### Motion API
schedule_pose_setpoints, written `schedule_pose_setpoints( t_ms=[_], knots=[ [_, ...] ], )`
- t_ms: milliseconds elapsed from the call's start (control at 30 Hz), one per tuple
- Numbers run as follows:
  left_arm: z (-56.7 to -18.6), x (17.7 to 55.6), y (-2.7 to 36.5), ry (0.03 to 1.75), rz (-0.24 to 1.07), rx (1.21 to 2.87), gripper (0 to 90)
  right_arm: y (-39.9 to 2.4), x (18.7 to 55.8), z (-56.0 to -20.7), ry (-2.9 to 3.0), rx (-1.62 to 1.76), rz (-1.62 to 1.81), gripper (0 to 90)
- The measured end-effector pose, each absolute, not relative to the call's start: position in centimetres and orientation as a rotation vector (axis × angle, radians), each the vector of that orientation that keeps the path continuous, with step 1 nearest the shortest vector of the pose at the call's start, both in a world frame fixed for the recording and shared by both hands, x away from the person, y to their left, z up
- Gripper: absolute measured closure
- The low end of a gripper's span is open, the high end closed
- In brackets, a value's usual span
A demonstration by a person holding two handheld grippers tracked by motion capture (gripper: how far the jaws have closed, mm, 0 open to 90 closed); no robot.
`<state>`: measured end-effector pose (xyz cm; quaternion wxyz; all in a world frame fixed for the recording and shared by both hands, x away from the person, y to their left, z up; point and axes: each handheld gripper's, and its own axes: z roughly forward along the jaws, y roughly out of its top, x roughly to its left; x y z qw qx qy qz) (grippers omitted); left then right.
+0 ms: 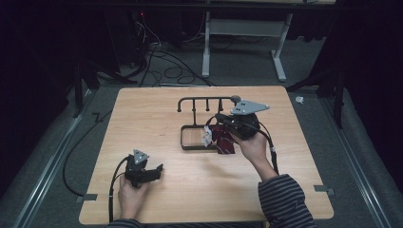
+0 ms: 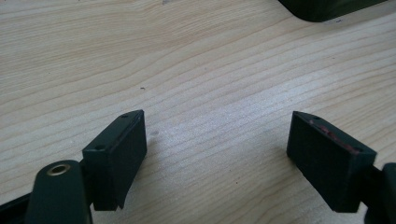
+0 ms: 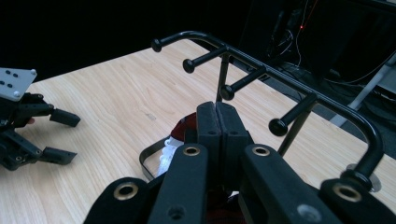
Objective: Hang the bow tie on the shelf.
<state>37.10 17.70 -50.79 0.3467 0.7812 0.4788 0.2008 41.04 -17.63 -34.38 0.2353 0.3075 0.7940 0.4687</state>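
Pinching a dark red patterned cloth (image 1: pixel 224 140), right claw (image 3: pixel 217 122) closed; left claw (image 2: pixel 217 154) open.

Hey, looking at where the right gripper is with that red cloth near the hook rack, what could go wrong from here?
1. The right gripper, its jaws shut on the dark red cloth, pinches just a small part; the cloth might slip out.
2. The pegs of the black hook rack jut out close ahead of the jaws; the gripper might knock the rack or the cloth might snag on a peg.
3. The left gripper rests open on the table, apart from the rack, so nothing steadies it.
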Motion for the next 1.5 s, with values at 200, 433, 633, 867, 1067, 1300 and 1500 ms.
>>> schedule_pose_setpoints(
  t_ms=[200,433,633,867,1067,1300,1500],
  knots=[
    [-50.8,37.1,17.7,1.242,0.522,2.026,20.4,-17.0,41.6,-34.2,2.172,0.854,1.291,90.0],
    [-50.8,37.1,17.7,1.242,0.522,2.026,20.4,-16.6,42.1,-33.9,2.159,0.861,1.299,90.0],
    [-50.8,37.1,17.7,1.242,0.522,2.025,20.4,-16.1,42.7,-34.0,2.149,0.883,1.274,90.0],
    [-50.8,37.1,17.7,1.241,0.521,2.026,20.3,-15.7,43.2,-33.9,2.14,0.897,1.276,90.0],
    [-50.8,37.1,17.7,1.24,0.522,2.027,20.3,-15.5,43.8,-33.7,2.126,0.925,1.271,90.0],
    [-50.8,37.1,17.7,1.24,0.522,2.027,20.3,-15.4,44.6,-33.8,2.118,0.957,1.269,90.0],
    [-50.8,37.1,17.7,1.239,0.521,2.027,20.3,-15.2,45.2,-34.0,2.119,0.979,1.254,90.0]
  ],
)
